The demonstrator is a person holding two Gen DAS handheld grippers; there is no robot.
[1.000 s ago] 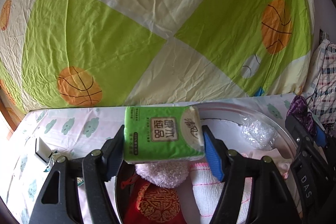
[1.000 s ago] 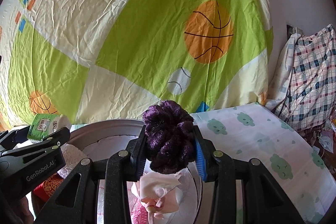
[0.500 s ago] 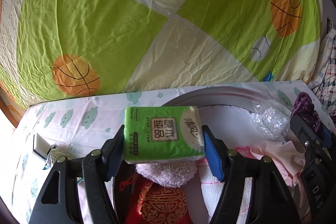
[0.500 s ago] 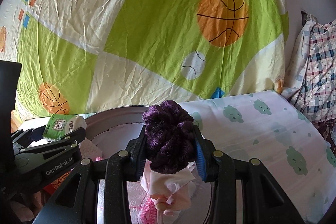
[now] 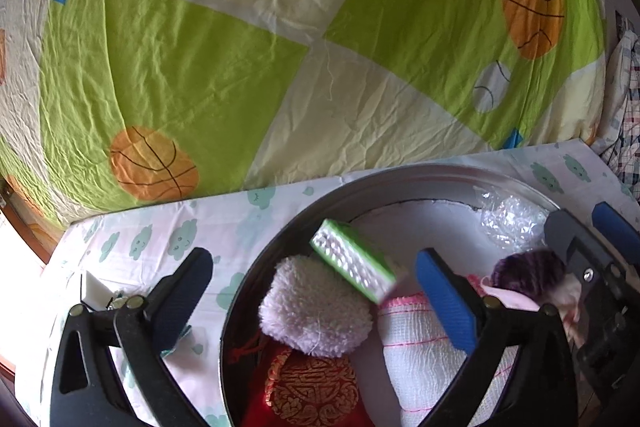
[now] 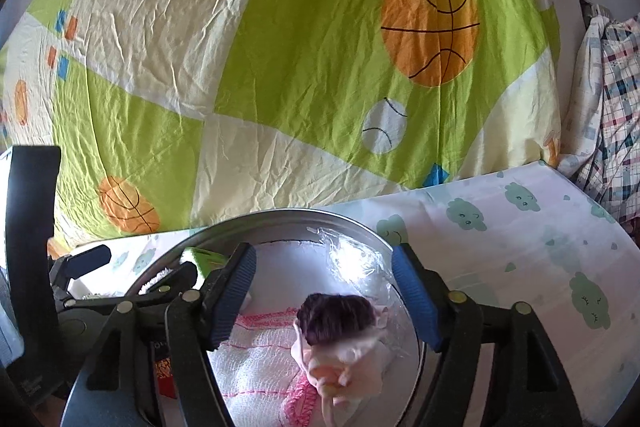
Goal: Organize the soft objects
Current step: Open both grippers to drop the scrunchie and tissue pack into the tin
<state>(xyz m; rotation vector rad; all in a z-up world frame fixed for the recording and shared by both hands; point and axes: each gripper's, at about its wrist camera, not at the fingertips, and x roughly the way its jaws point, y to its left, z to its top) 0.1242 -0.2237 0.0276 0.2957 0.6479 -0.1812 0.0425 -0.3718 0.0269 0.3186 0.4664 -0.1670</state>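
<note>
Step in hand: drop-off. Both your grippers hang over the round metal basin (image 5: pixel 400 179), and both have let go of their loads.
Left gripper (image 5: pixel 316 291): released, jaws spread wide, nothing between the pads.
Tissue pack (image 5: pixel 352 269): green, tilted on one edge, blurred. It sits between the open jaws and above the white fluffy pompom (image 5: pixel 316 311), apart from both pads. I judge it is in mid-fall or only just landing; you cannot tell which from this view.
Right gripper (image 6: pixel 324 291): released too, blue pads well apart.
Purple scrunchie (image 6: pixel 338 315): below the open jaws, resting on or just above the pale pink cloth (image 6: pixel 340 355), blurred, so contact is unclear.
Basin contents: red embroidered pouch (image 5: pixel 312 387) at the near edge, white knitted cloth with pink stripes (image 5: pixel 420 347) in the middle, clear crumpled plastic (image 5: pixel 508 219) at the far side.
Bench (image 6: pixel 540 247): cloud-print cover. A small white item (image 5: pixel 94 291) lies on it left of the basin, too small to name.
Progress: judged near the end, since nearly all soft things in view are inside the basin.
Next move calls for: lift both grippers straight up and clear of the rim, jaws left wide so no pad snags the cloth. Then check the small item on the left and decide whether it belongs in the basin.
</note>
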